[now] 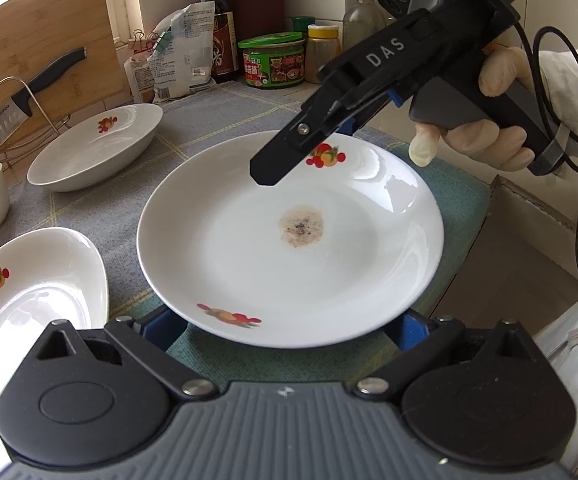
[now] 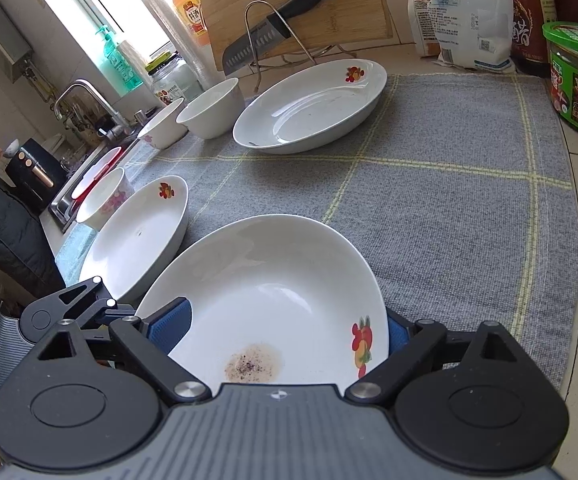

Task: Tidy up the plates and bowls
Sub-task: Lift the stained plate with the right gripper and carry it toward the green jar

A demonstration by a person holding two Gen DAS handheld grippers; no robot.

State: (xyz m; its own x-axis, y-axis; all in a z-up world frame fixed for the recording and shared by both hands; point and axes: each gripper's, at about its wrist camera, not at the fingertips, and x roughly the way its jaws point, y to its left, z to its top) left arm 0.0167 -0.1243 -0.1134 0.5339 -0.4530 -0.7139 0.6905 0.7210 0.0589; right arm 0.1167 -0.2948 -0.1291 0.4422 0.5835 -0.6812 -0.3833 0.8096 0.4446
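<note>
Stained plate (image 2: pixel 273 300): lying between both tongs, right tongs (image 2: pixel 289 328) and left tongs (image 1: pixel 289 330), jaws apart at its rim.

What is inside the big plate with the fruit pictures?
Inside the plate sits a round brownish stain with dark specks, and nothing else. The right gripper hangs over its far rim, covering part of a fruit picture. The left gripper hides part of the near rim.

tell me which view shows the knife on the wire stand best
The right wrist view: the knife shows whole there, dimpled blade and black handle, resting across the wire stand before the cutting board. In the left wrist view it sits at the left edge, its blade cut off by the frame.
</note>
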